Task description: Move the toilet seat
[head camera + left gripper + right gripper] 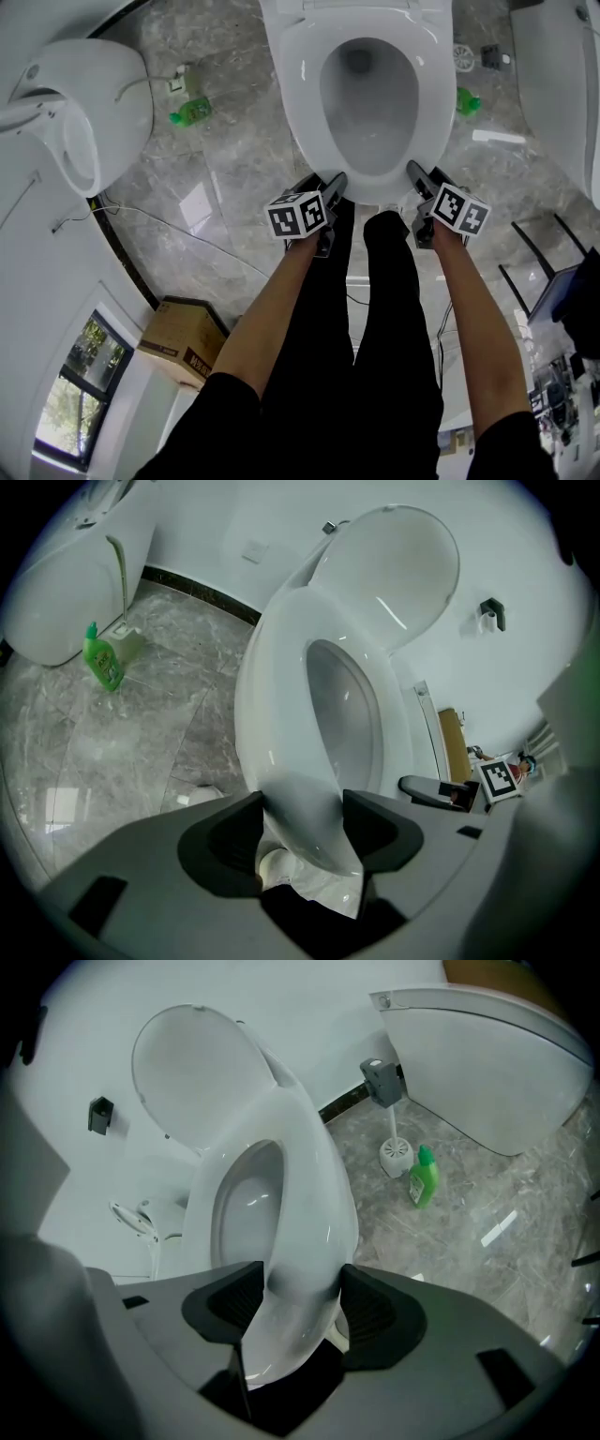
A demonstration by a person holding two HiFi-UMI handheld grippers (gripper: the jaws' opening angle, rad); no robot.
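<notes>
Two hand-held grippers meet at the front edge of the toilet bowl point(364, 112), one at each front corner. The toilet seat point(302, 80) lies over the bowl's rim, and its front curve runs through both pairs of jaws. The left hand-held gripper point(326, 184) is closed on the seat at the bowl's front left. In the left gripper view its dark pads point(234, 832) touch the white seat point(281, 696) on both sides, with the jaws standing fairly wide around its thickness. The right hand-held gripper point(424, 178) grips the seat at the bowl's front right in the same way. In the right gripper view the seat point(314, 1204) fills the gap between the pads point(367, 1312). Whether the seat's front edge is lifted clear of the bowl cannot be told.

Behind the bowl the lid point(403, 564) stands upright. One green bottle point(194, 112) stands on the grey marble floor point(234, 169) to the bowl's left. A second green bottle point(467, 100) stands to the bowl's right, just beside a toilet brush holder point(395, 1155). A cardboard box point(183, 339) sits on the floor well in front of the bowl, to the left.
</notes>
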